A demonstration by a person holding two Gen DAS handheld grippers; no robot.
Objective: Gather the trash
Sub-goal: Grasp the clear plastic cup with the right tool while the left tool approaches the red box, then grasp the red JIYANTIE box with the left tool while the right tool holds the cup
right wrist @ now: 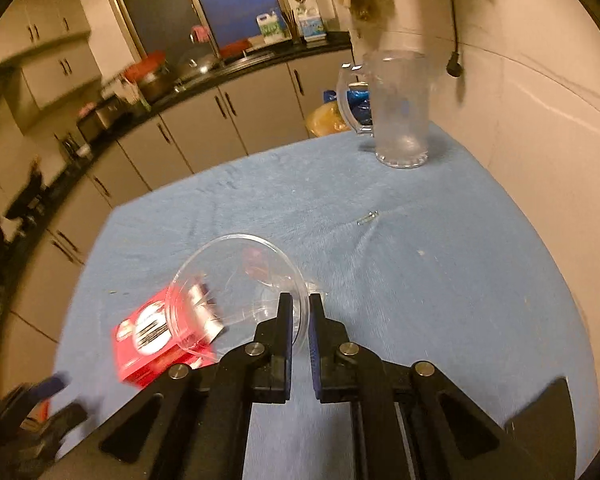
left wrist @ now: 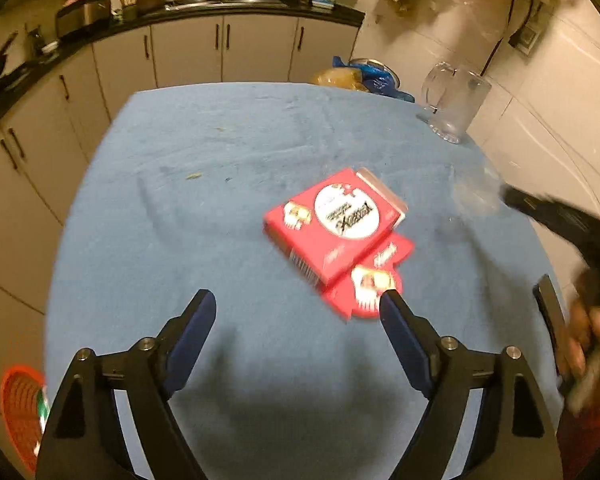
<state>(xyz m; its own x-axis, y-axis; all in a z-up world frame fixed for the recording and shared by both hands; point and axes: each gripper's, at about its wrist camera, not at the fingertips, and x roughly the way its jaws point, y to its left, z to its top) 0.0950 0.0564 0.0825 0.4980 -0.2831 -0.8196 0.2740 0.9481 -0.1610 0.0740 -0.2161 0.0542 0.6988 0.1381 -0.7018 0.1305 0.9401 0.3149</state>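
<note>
Cup pinched, box lying loose

My right gripper [right wrist: 299, 306] is clenching the rim of the clear plastic cup [right wrist: 236, 276] over the blue table [right wrist: 440, 280]; my left gripper [left wrist: 296, 306] is hanging released, its right finger just beside the red box [left wrist: 336, 232] lying flat mid-table; a glass mug [right wrist: 400, 112] is standing at the far corner.

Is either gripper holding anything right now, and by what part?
The right gripper pinches the clear plastic cup by its rim. The left gripper is open, empty, near the red cardboard box.
</note>
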